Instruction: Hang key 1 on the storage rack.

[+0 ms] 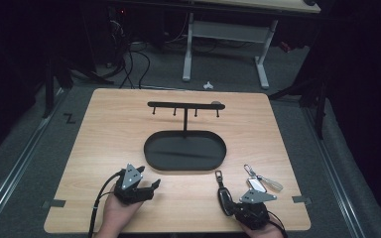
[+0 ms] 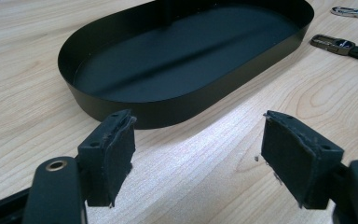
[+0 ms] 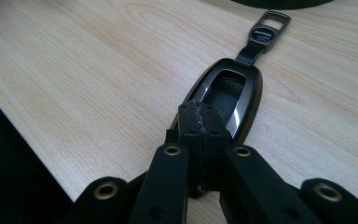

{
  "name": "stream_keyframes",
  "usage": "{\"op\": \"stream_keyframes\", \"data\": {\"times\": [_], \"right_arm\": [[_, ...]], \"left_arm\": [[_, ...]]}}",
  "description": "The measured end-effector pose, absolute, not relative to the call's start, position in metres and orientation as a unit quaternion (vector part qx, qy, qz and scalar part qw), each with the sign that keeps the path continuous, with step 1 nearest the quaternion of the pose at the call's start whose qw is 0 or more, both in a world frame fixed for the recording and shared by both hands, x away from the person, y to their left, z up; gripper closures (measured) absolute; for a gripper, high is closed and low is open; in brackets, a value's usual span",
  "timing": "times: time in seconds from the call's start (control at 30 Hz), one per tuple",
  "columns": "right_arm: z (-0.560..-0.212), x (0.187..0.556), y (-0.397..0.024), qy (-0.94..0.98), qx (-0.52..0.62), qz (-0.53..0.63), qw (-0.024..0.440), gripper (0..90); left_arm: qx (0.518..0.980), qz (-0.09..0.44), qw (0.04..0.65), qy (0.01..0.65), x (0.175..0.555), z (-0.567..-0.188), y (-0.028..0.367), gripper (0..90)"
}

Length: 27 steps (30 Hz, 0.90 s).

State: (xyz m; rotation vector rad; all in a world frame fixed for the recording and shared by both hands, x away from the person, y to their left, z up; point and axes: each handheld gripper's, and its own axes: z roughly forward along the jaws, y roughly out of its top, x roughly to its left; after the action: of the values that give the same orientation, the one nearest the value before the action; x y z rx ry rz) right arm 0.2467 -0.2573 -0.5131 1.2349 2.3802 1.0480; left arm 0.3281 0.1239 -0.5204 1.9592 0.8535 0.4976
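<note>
Right gripper view: right tongs (image 3: 201,116) pressing together, tips sitting over the near end of the key fob (image 3: 228,100), lying flat on the bench (image 3: 84,70); clamped on it or not, hard to tell. Left gripper view: left tongs (image 2: 198,140) standing wide apart, holding nothing, pointing at the black tray (image 2: 121,100). High view: keyring (image 1: 260,179) lying just beside the fob.

Glossy key fob (image 3: 228,100), matt black tray (image 2: 121,42), pale wood table (image 1: 104,129)
</note>
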Motion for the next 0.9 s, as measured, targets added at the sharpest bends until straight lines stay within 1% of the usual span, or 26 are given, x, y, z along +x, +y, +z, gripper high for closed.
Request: {"op": "stream_keyframes", "data": {"times": [0.2, 0.33, 0.53, 0.7, 0.9], "right_arm": [[-0.513, 0.25, -0.269, 0.81, 0.444, 0.359, 0.138, 90.0], [-0.513, 0.253, -0.279, 0.801, 0.458, 0.352, 0.155, 90.0], [-0.512, 0.255, -0.287, 0.794, 0.467, 0.36, 0.15, 89.2], [-0.505, 0.255, -0.292, 0.781, 0.472, 0.373, 0.168, 85.0], [-0.505, 0.258, -0.303, 0.769, 0.49, 0.373, 0.176, 81.3]], "left_arm": [[0.793, 0.205, 0.456, 0.348, 0.327, -0.519, 0.128, 26.1], [0.789, 0.206, 0.459, 0.353, 0.326, -0.519, 0.132, 26.1], [0.788, 0.204, 0.459, 0.356, 0.326, -0.519, 0.135, 26.2], [0.789, 0.206, 0.456, 0.356, 0.325, -0.52, 0.135, 26.5], [0.789, 0.208, 0.454, 0.357, 0.324, -0.52, 0.138, 26.6]]}}
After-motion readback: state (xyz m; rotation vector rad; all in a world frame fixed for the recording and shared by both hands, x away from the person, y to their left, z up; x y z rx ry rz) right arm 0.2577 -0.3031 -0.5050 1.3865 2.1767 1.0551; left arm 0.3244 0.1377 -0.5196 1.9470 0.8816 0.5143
